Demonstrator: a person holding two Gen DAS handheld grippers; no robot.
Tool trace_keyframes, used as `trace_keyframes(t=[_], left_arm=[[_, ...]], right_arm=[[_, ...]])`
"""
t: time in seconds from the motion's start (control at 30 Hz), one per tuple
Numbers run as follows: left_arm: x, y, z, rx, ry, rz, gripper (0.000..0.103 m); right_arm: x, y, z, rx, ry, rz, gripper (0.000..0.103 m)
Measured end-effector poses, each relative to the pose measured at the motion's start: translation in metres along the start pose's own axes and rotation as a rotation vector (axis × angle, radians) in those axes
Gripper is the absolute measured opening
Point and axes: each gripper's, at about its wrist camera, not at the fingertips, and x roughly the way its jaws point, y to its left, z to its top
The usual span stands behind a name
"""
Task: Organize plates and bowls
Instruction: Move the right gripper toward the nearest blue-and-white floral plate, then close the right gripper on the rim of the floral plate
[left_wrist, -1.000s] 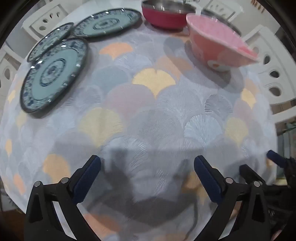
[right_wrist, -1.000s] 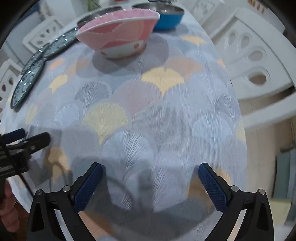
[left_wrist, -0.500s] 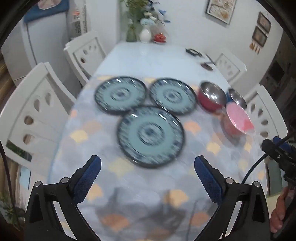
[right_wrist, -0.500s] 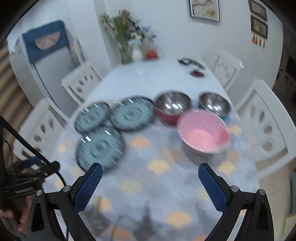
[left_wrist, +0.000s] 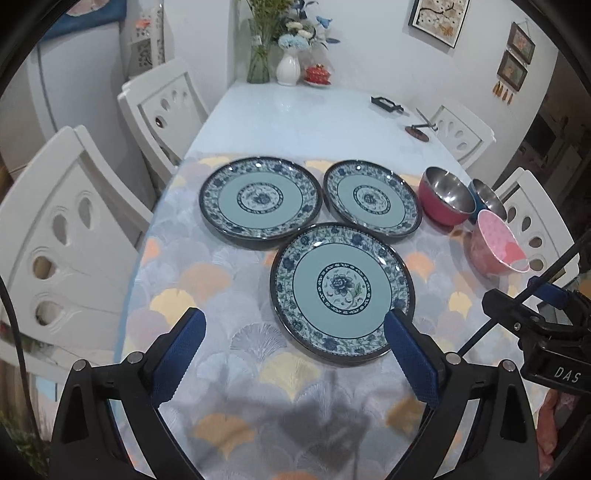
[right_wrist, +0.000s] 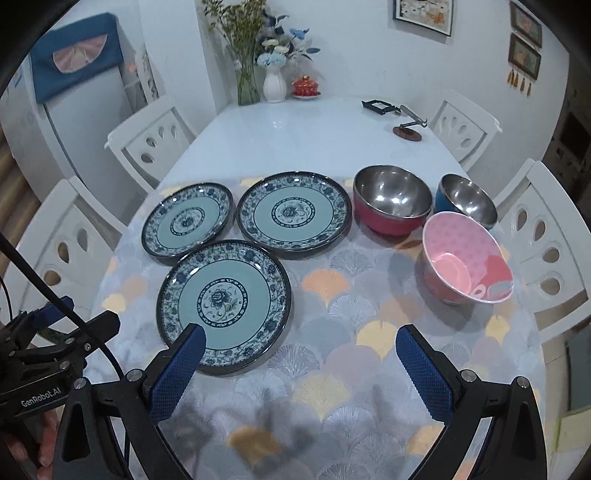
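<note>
Apparently both hand-held grippers spread wide

Pretty ordinary white dining room

White chairs (right_wrist: 151, 144) ring the long table (right_wrist: 295, 125); flower vases (right_wrist: 274, 85) at the far end, framed pictures (right_wrist: 423, 14) on white walls.

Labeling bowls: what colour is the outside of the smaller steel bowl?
Blue outside on the smaller steel bowl; clearest in the right wrist view.
</note>
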Motion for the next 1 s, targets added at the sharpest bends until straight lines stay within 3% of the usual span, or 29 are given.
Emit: trace_keyframes(t=[0.33,0.43,0.6,0.77,1.0], left_arm=[[0.039,0.006,0.013,0.015,0.074,-0.035,0.095],[0.048,0.007,0.014,0.012,0.097,-0.032,0.091],[0.06,0.015,0.015,-0.024,0.136,-0.046,0.087],[0.065,0.022,0.018,-0.03,0.139,-0.007,0.087],[0.08,0.028,0.024,-0.028,0.156,-0.024,0.086]], right_arm=[[0.043,0.005,0.019,0.004,0.093,-0.025,0.099],[0.056,0.001,0.019,0.031,0.128,-0.008,0.089],[0.074,-0.005,0.019,0.075,0.186,0.032,0.087],[0.084,-0.003,0.024,0.04,0.191,0.03,0.082],[0.106,-0.001,0.033,0.009,0.243,0.055,0.066]])
